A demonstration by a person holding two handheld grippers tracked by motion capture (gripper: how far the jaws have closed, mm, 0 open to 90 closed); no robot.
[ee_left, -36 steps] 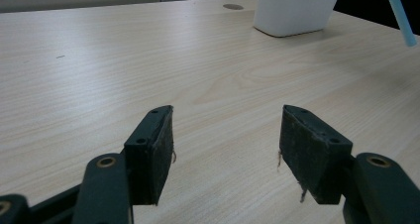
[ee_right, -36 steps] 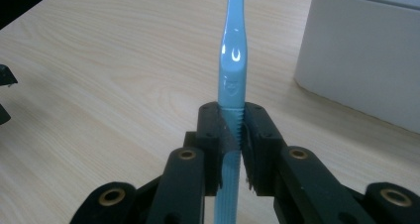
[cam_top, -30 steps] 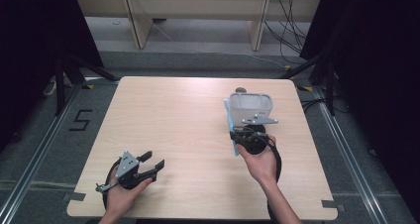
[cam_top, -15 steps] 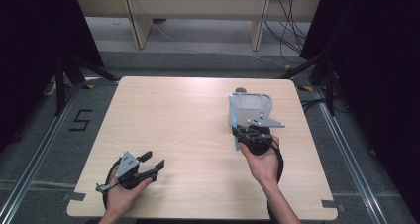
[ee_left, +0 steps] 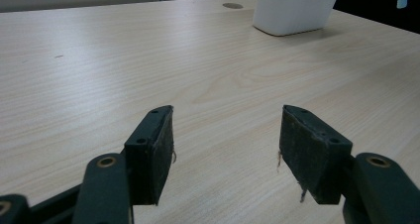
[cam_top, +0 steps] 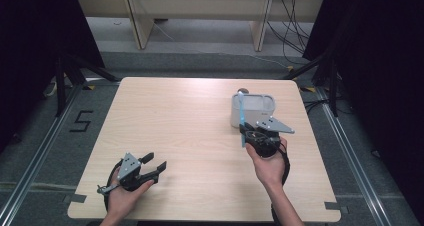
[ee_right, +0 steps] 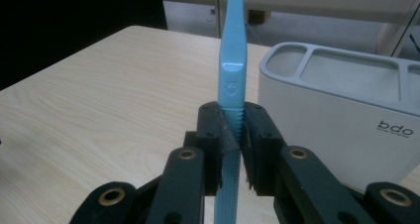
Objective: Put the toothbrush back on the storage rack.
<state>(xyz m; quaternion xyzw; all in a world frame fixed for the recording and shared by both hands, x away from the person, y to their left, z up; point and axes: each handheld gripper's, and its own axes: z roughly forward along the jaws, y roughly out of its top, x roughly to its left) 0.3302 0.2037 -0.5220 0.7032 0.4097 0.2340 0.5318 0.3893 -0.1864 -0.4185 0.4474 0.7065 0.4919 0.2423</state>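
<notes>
A light blue toothbrush (ee_right: 233, 60) stands upright between the jaws of my right gripper (ee_right: 232, 140), which is shut on its ribbed handle. In the high view the right gripper (cam_top: 243, 131) hangs just in front of a white holder with several compartments (cam_top: 255, 108), and the toothbrush (cam_top: 241, 117) rises along the holder's left side. The holder (ee_right: 346, 115) stands right of the brush in the right gripper view. My left gripper (cam_top: 154, 164) rests near the table's front left, open with nothing between its pads (ee_left: 158, 149). The holder (ee_left: 292, 8) shows far off in the left gripper view.
The wooden table (cam_top: 175, 121) has a small round cap (ee_left: 233, 6) set in it near the holder. Black cables loop under both hands. Shelving legs and wires stand on the floor behind the table; metal rails run along both sides.
The right hand has shifted slightly, carrying the toothbrush a little nearer the holder's left end. The left gripper has stayed in place.
</notes>
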